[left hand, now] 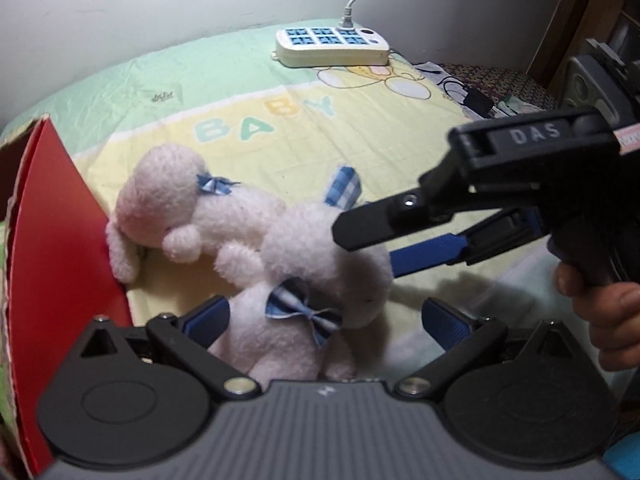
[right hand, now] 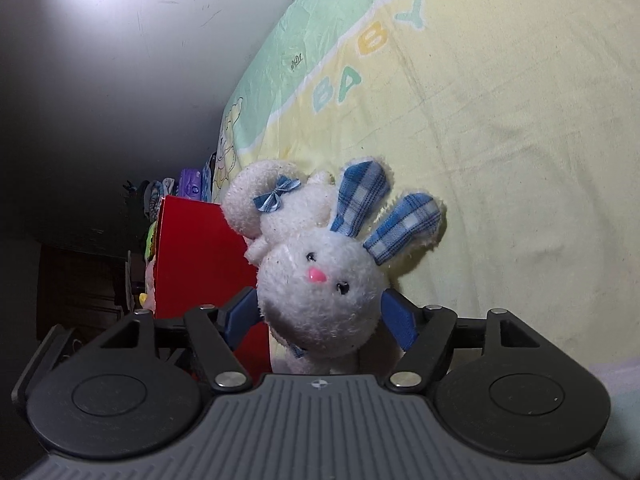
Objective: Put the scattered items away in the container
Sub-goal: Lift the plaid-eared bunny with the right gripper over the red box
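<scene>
Looking along the left gripper (left hand: pixel 324 320) from its own camera, its blue-padded jaws stand wide apart on either side of a white plush rabbit (left hand: pixel 304 296) with a blue checked bow, neither pad pressing on it; the rabbit's lower body is cut off behind the gripper's grey housing. A second white plush toy (left hand: pixel 180 216) with a small blue bow lies just behind it, touching a red container wall (left hand: pixel 60 240) at the left edge, whose inside cannot be seen. The right gripper (left hand: pixel 372 248) reaches in from the right, held by a hand (left hand: pixel 608 312) that is only partly in frame; one black finger lies over the rabbit's head and the other blue one is partly hidden behind it. A white power strip (left hand: pixel 332 46) sits far back on the yellow and green bed sheet (left hand: pixel 400 140). From the right gripper's camera, the rabbit's face fills the gap between the blue pads (right hand: pixel 396 320), which sit close at both cheeks; whether they actually press cannot be made out. The background at left is dark and unclear.
</scene>
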The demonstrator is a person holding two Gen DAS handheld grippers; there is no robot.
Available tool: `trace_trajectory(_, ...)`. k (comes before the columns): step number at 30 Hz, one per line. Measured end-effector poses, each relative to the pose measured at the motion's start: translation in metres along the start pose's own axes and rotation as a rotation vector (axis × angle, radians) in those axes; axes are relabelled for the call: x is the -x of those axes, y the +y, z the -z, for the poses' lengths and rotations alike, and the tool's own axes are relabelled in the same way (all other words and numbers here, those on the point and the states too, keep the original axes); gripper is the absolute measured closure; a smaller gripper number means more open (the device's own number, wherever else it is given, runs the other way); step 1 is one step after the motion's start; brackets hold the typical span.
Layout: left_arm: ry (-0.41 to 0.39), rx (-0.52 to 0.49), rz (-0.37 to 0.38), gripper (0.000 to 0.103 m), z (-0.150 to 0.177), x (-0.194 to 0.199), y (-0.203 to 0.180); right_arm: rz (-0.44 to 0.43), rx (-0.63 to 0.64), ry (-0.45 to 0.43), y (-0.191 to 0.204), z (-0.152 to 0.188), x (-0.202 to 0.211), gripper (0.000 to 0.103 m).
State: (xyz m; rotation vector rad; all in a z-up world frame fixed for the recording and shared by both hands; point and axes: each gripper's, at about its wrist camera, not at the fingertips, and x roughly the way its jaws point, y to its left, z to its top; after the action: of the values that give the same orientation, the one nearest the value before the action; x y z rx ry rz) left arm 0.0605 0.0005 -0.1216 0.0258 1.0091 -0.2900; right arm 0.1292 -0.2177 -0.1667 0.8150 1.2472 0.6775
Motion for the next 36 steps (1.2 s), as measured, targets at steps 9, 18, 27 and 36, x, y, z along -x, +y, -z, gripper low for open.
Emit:
trace_trajectory(9,0.012,-0.016,0.008,0.001,0.002,-0.009,-0.009,0.014,-0.074,-0.026,-0.002,0.002,-0.018,0.023)
trace_trajectory(18,0.003,0.001,0.050,0.001,0.006,-0.004,-0.010,0.037,-0.043,-0.065,0.000,0.005,-0.014,0.035)
trace_trajectory(27,-0.008,-0.057,0.150,0.002,0.024,0.009,-0.033,0.077,-0.003,-0.099,-0.004,0.027,0.023,0.036)
trace_trajectory(36,-0.059,-0.089,0.168,0.002,0.023,0.025,-0.045,0.072,0.062,-0.176,0.014,0.048,0.043,0.036)
